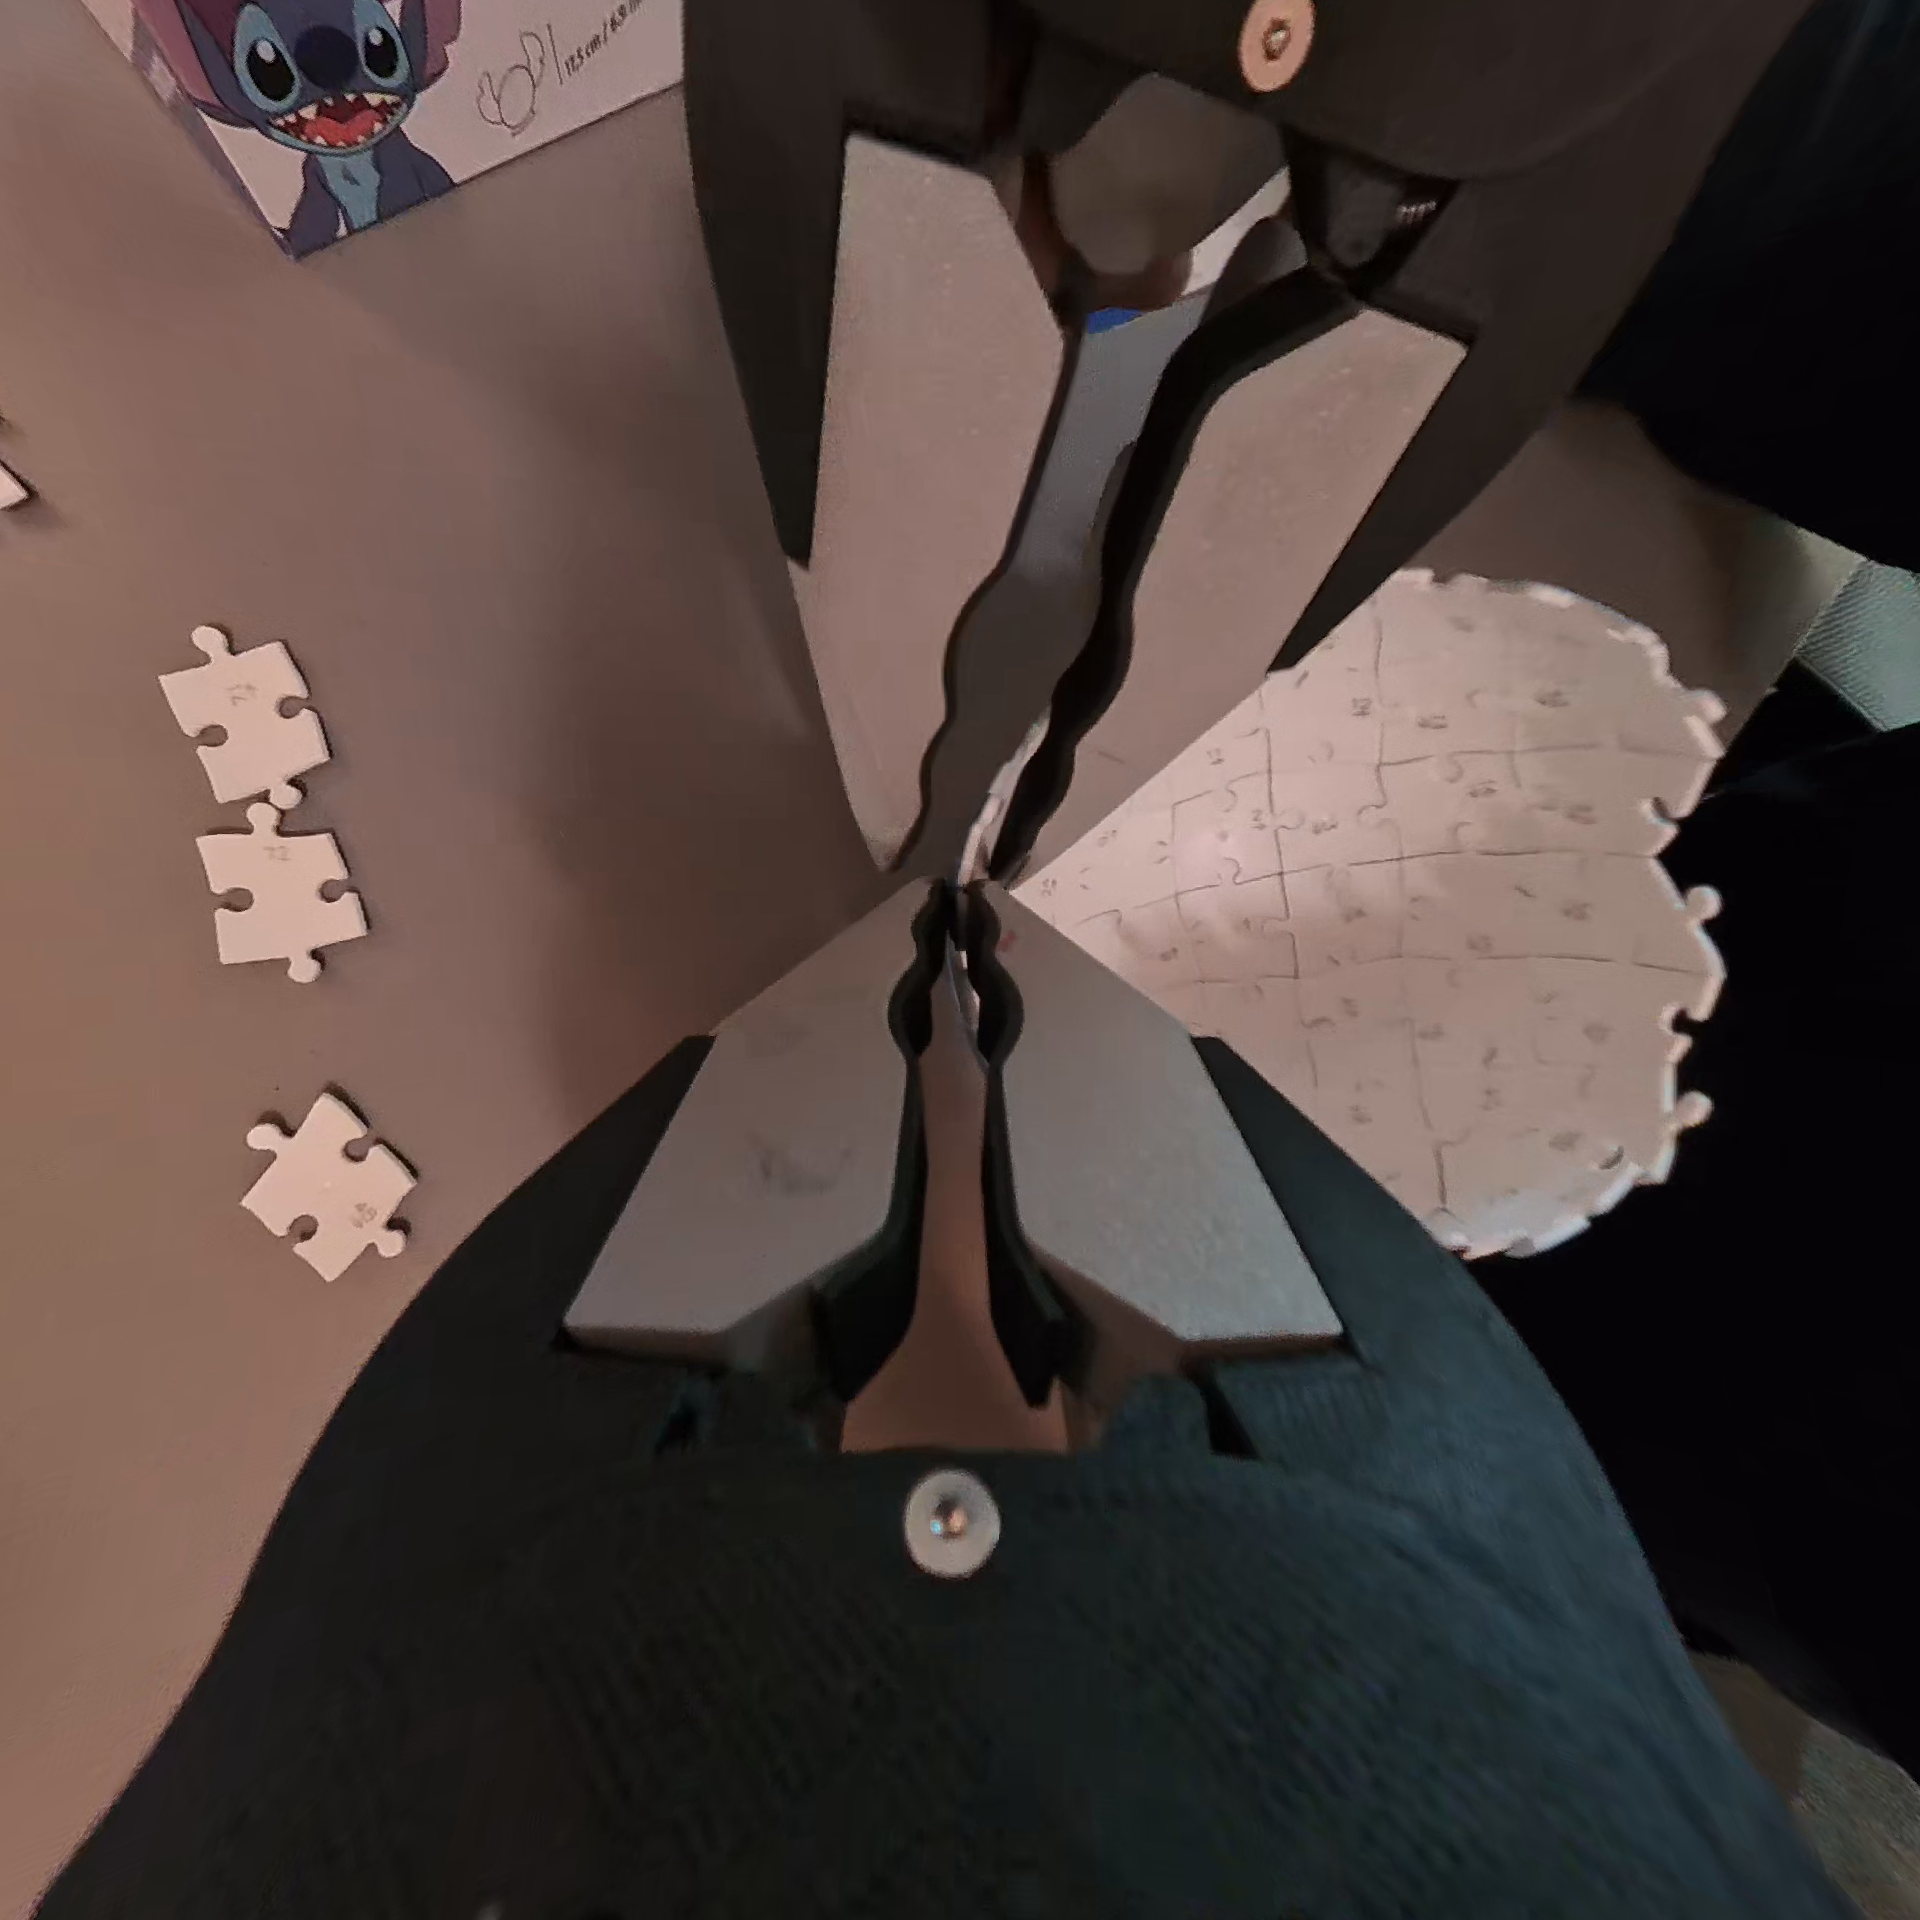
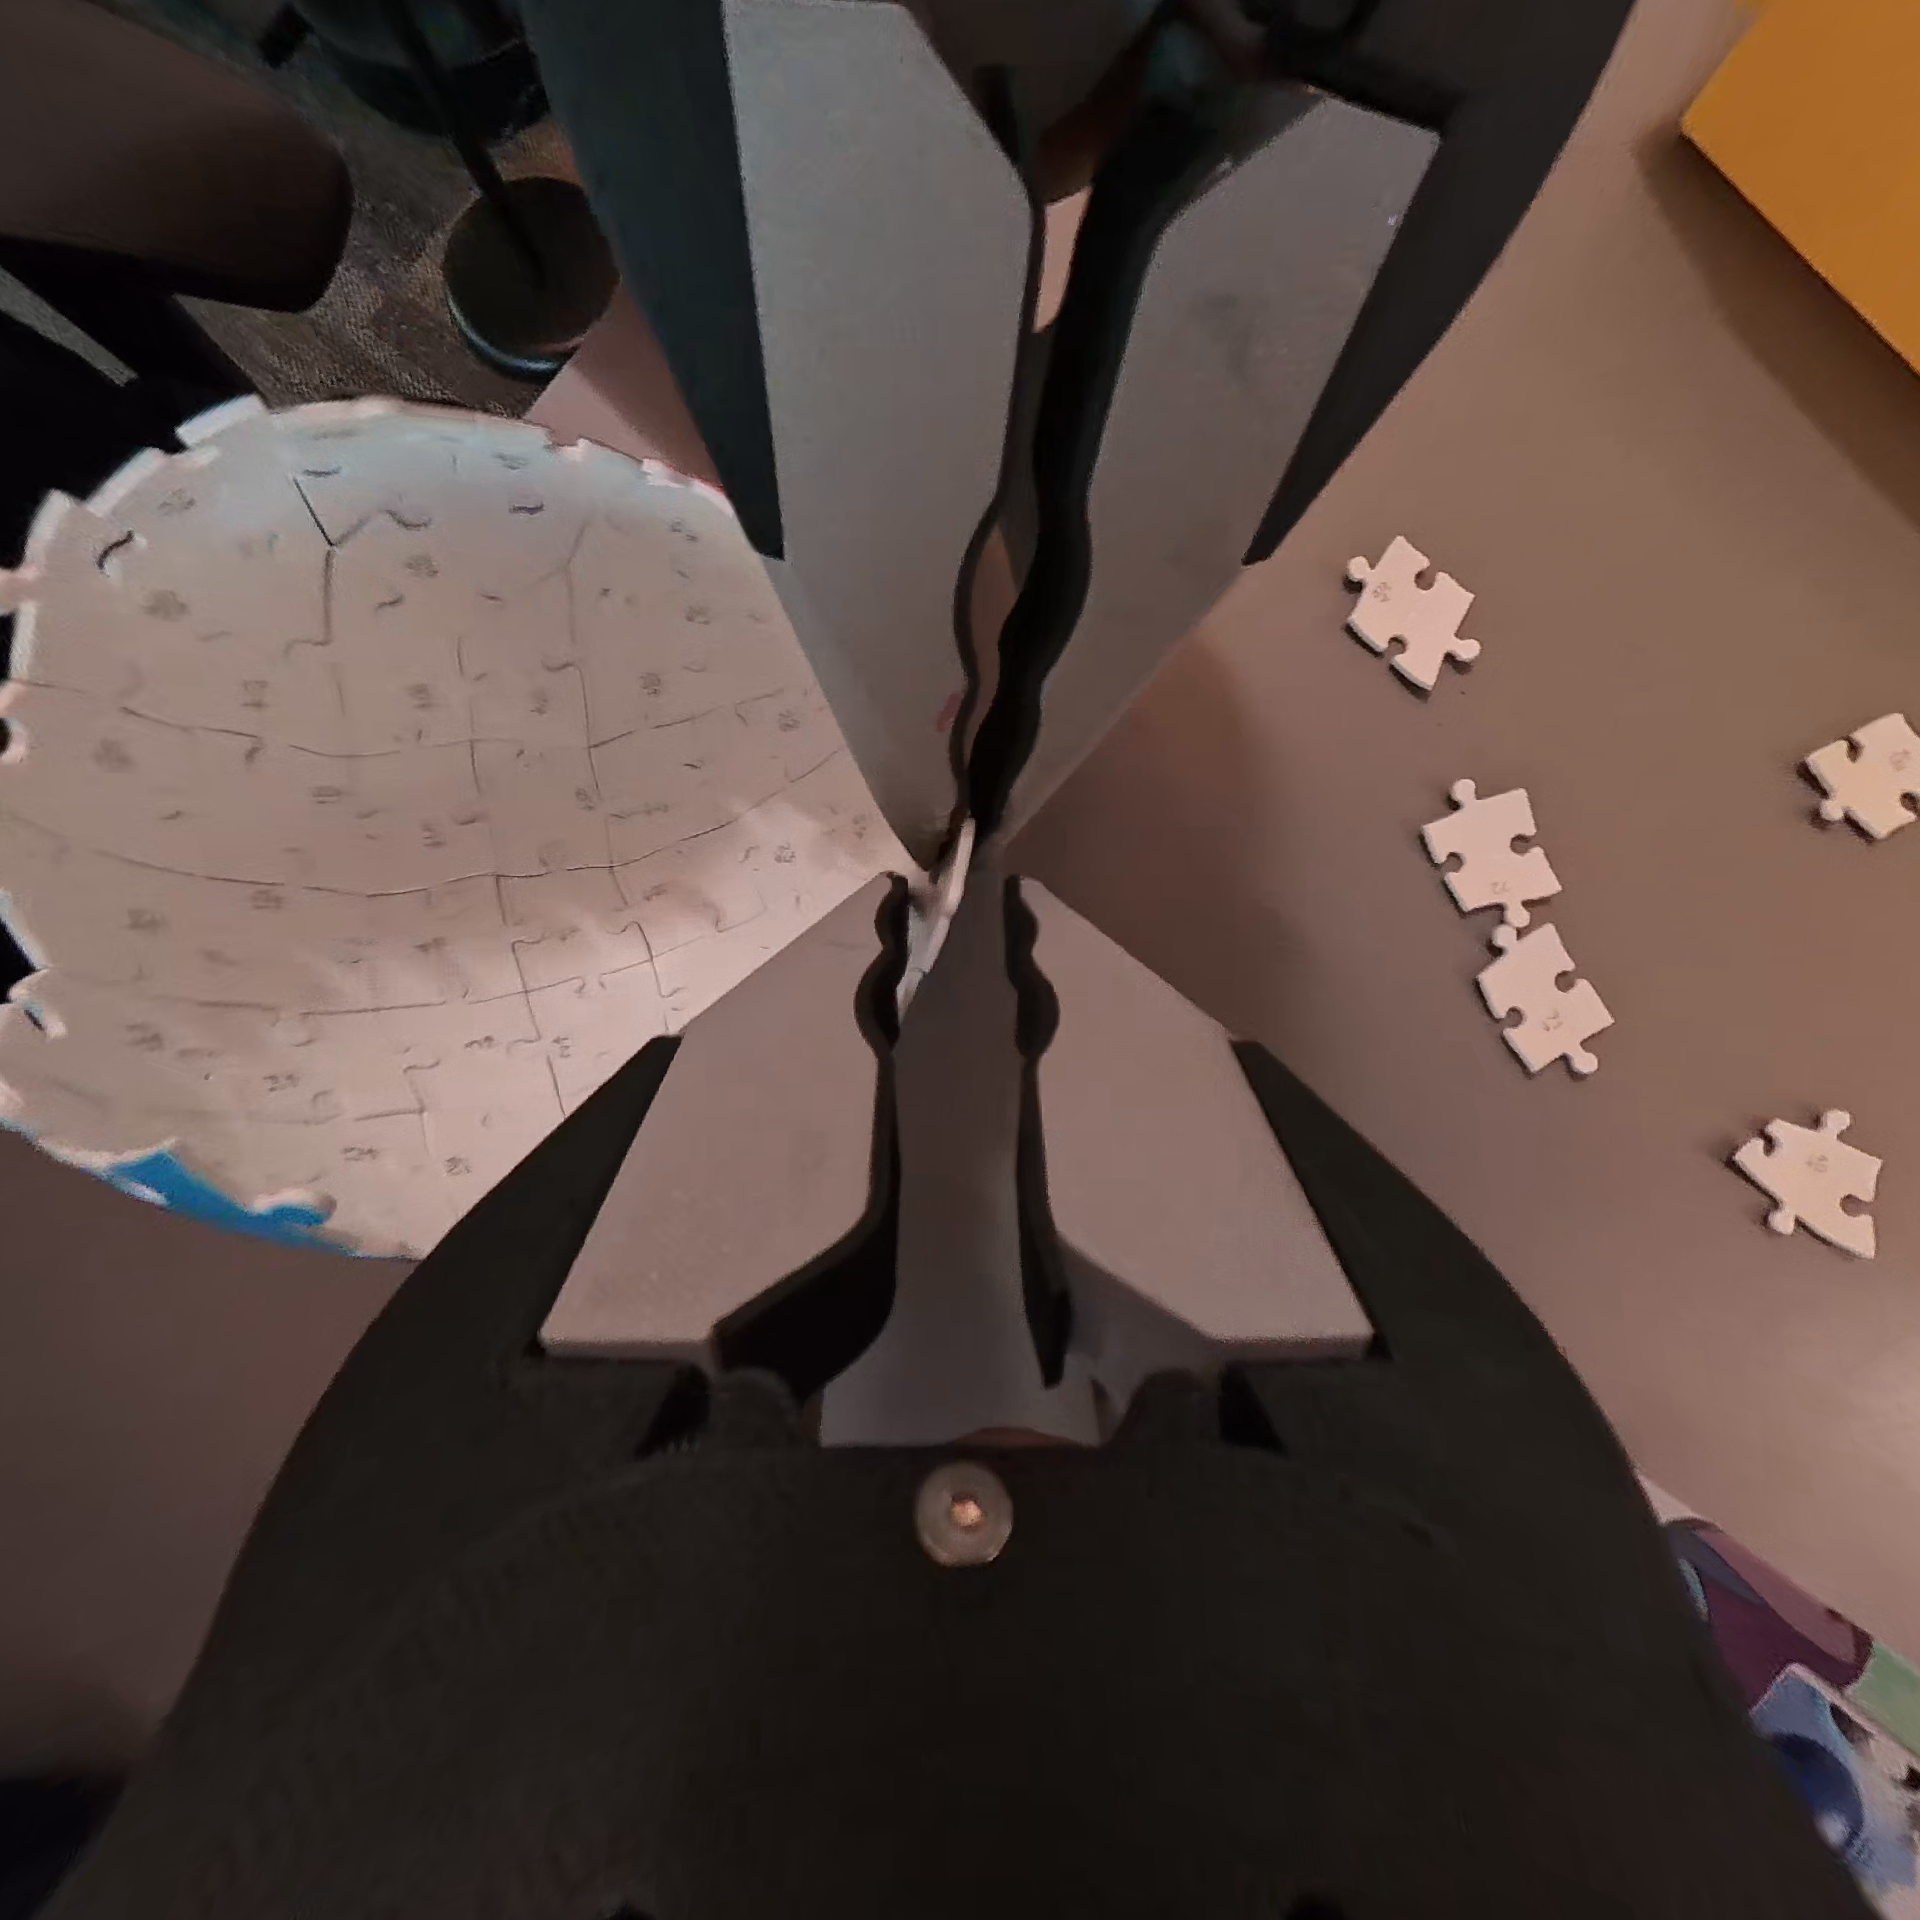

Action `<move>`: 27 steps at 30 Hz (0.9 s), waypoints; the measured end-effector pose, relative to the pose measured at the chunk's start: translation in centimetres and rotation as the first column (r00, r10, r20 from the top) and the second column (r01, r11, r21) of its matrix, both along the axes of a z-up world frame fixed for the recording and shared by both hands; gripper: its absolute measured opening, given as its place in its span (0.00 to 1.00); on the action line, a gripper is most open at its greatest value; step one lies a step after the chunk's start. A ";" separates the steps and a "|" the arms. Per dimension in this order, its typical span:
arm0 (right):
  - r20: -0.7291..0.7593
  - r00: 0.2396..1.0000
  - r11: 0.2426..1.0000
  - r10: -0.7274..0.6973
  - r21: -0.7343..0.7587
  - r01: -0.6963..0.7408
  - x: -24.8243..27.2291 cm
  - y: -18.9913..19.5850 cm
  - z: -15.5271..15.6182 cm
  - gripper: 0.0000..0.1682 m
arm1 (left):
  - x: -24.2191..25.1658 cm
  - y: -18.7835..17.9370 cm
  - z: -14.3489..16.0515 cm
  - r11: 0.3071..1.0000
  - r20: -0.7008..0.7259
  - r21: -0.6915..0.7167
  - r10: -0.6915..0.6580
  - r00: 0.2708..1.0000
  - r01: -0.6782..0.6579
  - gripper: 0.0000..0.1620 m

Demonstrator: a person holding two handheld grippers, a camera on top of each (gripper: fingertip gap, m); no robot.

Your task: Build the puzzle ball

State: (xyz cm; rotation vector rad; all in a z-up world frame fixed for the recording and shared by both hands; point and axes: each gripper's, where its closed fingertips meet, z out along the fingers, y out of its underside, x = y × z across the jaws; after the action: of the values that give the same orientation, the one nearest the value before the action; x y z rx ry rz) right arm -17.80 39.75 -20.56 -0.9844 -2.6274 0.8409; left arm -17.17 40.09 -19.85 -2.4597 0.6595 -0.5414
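Observation:
The half-built puzzle ball (image 1: 1403, 935), a white bowl of joined pieces with a blue outside, hangs to the right of both grippers; it also shows in the right wrist view (image 2: 364, 810). My left gripper (image 1: 956, 909) is shut on the bowl's rim. My right gripper (image 2: 954, 888) comes in from the opposite side, tip to tip with the left one. Its jaws stand a little apart around the white rim edge (image 2: 938, 902), which touches only its left finger (image 2: 883, 966). In the left wrist view the right gripper (image 1: 951, 847) reaches down from the top.
Several loose white pieces lie on the grey-brown table (image 1: 520, 520), among them (image 1: 244, 707), (image 1: 281, 894), (image 1: 332, 1184), and in the right wrist view (image 2: 1413, 613), (image 2: 1491, 852), (image 2: 1813, 1184). The puzzle box (image 1: 343, 114) lies at the far left. A yellow object (image 2: 1818, 177) is at the table's corner. Both grippers' tips are close together, under 4 cm apart. Both grippers' tips are roughly 30 cm from the yellow object (image 2: 1818, 177).

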 end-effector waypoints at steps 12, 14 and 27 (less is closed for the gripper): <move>0.009 1.000 0.997 -0.025 0.068 0.025 -0.2 0.6 -0.7 0.02 | -0.9 0.7 0.5 0.990 -0.248 0.138 0.050 0.967 -0.016 0.00; 0.018 0.999 0.998 -0.034 0.058 0.033 -0.3 0.5 -0.7 0.01 | -0.9 0.6 0.6 0.988 -0.267 0.151 0.052 0.962 -0.012 0.00; 0.006 0.998 0.994 -0.067 0.085 0.066 -0.5 0.7 -0.4 0.00 | -1.0 0.6 0.8 0.989 -0.239 0.142 0.067 0.969 -0.034 0.02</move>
State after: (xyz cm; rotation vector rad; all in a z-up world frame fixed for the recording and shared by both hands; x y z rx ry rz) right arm -18.31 40.42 -21.01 -1.0494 -2.5986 0.7047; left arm -18.19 40.69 -19.03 -2.4250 0.7026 -0.1678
